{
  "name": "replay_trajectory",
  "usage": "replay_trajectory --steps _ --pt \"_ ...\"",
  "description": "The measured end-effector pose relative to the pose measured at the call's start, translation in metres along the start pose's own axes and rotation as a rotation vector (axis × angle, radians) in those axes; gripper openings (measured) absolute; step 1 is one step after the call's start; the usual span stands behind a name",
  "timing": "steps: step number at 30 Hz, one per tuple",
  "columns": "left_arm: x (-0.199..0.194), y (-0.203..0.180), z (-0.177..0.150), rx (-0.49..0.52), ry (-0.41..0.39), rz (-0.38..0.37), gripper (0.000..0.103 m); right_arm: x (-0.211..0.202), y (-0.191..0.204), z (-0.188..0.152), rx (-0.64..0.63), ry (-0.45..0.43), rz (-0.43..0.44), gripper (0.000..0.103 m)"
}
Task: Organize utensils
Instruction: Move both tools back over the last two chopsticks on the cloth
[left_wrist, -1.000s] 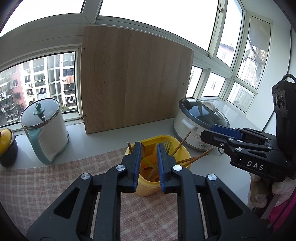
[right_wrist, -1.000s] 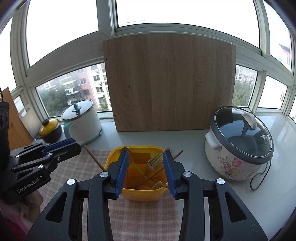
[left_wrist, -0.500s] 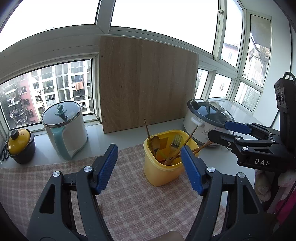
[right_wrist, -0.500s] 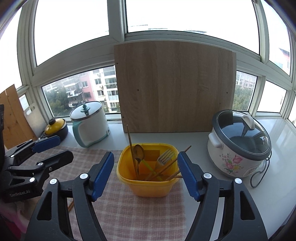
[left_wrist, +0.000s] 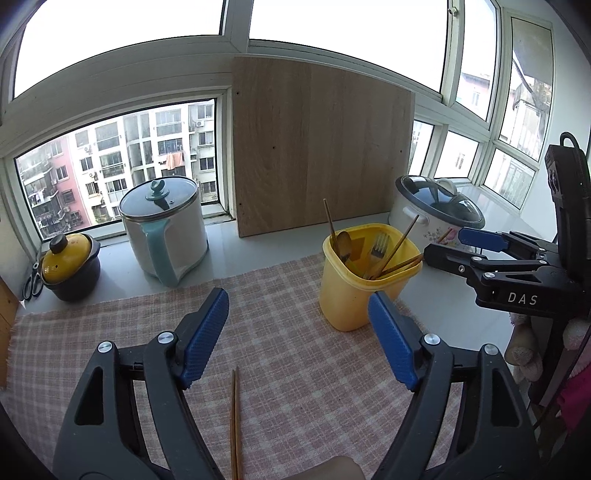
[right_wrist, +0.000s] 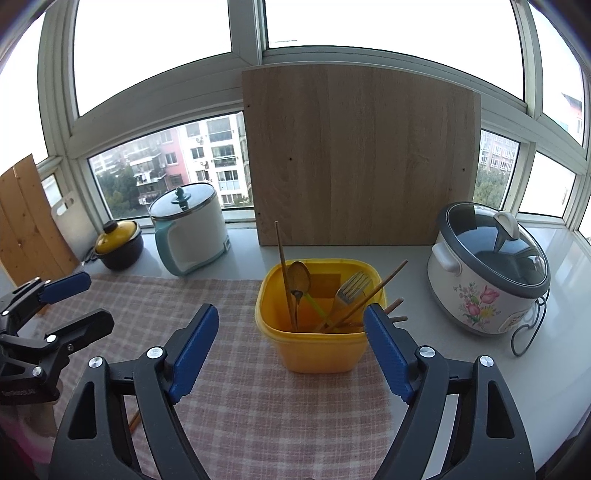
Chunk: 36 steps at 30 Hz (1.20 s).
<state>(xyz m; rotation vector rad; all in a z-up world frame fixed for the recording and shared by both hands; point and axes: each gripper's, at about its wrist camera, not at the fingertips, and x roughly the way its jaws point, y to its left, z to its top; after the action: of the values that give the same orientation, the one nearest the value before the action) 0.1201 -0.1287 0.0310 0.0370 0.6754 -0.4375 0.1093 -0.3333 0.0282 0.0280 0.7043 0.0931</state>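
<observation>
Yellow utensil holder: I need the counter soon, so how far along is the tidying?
Mostly done: the yellow holder already has a spoon, a fork and several chopsticks in it. Nothing is in hand; the left gripper and right gripper are both opening, with nothing between the jaws. Left: a pair of chopsticks lying on the checked cloth.

Two wrist views, shared yellow tub (left_wrist: 360, 280)
</observation>
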Motion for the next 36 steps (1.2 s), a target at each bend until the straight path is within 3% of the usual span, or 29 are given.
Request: replay_trajectory --steps 18,26,36 --pt "-0.02 0.065 -0.053 -0.098 0.073 0.062 0.08 0.028 0.058 -0.029 0.005 0.07 0.077 0.081" --pt "-0.024 0.092 -0.072 -0.134 0.103 0.067 0.08 0.044 0.091 -0.041 -0.052 0.116 0.102 0.081" --pt "-0.019 0.115 -0.092 -0.16 0.142 0.066 0.08 0.069 0.108 -0.053 -0.031 0.191 0.127 0.081"
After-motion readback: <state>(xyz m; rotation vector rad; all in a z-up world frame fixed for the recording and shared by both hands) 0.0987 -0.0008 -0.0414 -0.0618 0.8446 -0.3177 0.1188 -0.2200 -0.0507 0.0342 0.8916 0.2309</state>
